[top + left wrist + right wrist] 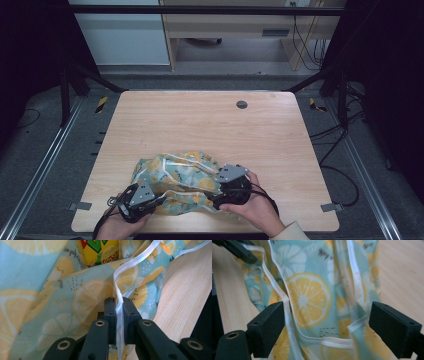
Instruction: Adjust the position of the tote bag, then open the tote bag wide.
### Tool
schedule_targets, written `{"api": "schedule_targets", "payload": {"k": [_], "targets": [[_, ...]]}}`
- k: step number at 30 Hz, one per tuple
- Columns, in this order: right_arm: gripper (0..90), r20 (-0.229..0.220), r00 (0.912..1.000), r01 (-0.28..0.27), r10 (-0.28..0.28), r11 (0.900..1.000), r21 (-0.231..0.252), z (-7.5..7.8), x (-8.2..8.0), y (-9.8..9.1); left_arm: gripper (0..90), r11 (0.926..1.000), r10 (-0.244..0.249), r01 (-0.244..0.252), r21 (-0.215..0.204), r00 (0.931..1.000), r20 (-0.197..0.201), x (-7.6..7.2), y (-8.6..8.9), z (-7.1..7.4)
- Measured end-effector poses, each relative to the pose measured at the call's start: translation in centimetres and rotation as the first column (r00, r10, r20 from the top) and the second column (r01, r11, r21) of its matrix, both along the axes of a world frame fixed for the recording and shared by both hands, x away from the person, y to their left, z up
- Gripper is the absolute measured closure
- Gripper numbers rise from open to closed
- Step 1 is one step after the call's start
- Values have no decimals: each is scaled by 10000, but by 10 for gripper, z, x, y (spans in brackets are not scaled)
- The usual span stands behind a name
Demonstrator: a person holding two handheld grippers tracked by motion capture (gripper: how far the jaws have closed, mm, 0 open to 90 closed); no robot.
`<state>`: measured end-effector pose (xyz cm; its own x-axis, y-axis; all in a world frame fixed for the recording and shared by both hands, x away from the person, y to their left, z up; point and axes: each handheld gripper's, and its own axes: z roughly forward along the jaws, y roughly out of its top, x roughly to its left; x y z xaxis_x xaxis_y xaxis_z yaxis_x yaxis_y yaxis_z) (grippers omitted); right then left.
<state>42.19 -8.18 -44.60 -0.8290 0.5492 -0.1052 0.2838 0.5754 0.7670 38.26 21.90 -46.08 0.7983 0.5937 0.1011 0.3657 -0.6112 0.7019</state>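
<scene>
- Lemon-print bag [175, 182]: thin, crumpled teal fabric with yellow citrus slices, edged with translucent white strap [120, 305]; lies at the near edge of the worktop [210, 125].
- Yellow drink carton [98, 251] visible inside the bag.
- Left hand-held gripper [119, 315]: jaws clamped on the strap.
- Right hand-held gripper [325, 322]: jaws spread wide, fabric and strap between, unpressed.
- Worktop: pale wood grain, rounded corners, grey cable grommet [241, 104]; grey carpet around.

The right gripper [328, 330] holds its two black jaws wide apart over a lemon-print bag [309, 297], the pads clear of the cloth. A white trim strip [287, 315] runs just beside the left jaw, on a wooden table [402, 272].
</scene>
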Motion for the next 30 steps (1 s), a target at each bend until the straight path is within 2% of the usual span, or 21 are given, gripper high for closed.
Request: {"api": "schedule_targets", "payload": {"k": [2, 3, 4, 5, 6, 7, 8, 10, 15, 20, 25, 30], "targets": [[277, 239, 9995, 201, -185, 9975, -677, -5, 1, 5, 839, 10000, 50, -49, -45, 10000, 43, 0, 1, 0], [358, 370, 9988, 358, -328, 9959, -831, -4, 2, 6, 839, 10000, 84, -84, -19, 9999, 67, 0, 1, 1], [511, 279, 9989, 384, -365, 9967, -716, -2, 3, 5, 839, 9999, 101, -101, -30, 9999, 72, 0, 2, 1], [595, 285, 9992, 296, -284, 9986, -435, 0, 2, 3, 839, 9999, 99, -98, -109, 9999, 56, 0, 2, 1], [639, 264, 9993, 284, -277, 9992, -271, 3, 2, 2, 839, 9999, 98, -98, -90, 9999, 66, 0, 2, 1], [719, 431, 9987, 263, -255, 9995, -178, 7, 3, 0, 839, 10000, 86, -86, 1, 9999, 105, 0, 2, 1], [755, 612, 9978, 254, -259, 9996, 89, 12, 3, -2, 840, 10000, 94, -94, -5, 9999, 91, 0, 2, 1], [807, 676, 9971, 312, -340, 9986, 417, 19, 5, -5, 842, 9999, 154, -154, 21, 9998, 104, 1, 3, 1], [860, 1024, 9940, 284, -381, 9951, 944, 48, 17, -5, 844, 9998, 221, -221, 16, 9997, 111, 0, 4, 1], [878, 954, 9946, 289, -407, 9921, 1223, 67, 40, 1, 844, 9995, 319, -319, 37, 9993, 186, -1, 4, 1], [881, 512, 9969, 519, -597, 9885, 1421, 73, 65, 0, 843, 9998, 217, -216, -27, 9995, 215, -1, 4, 1], [885, 210, 9978, 583, -623, 9861, 1559, 75, 79, -2, 844, 9994, 283, -278, -189, 9992, 283, 0, 5, 2]]}}
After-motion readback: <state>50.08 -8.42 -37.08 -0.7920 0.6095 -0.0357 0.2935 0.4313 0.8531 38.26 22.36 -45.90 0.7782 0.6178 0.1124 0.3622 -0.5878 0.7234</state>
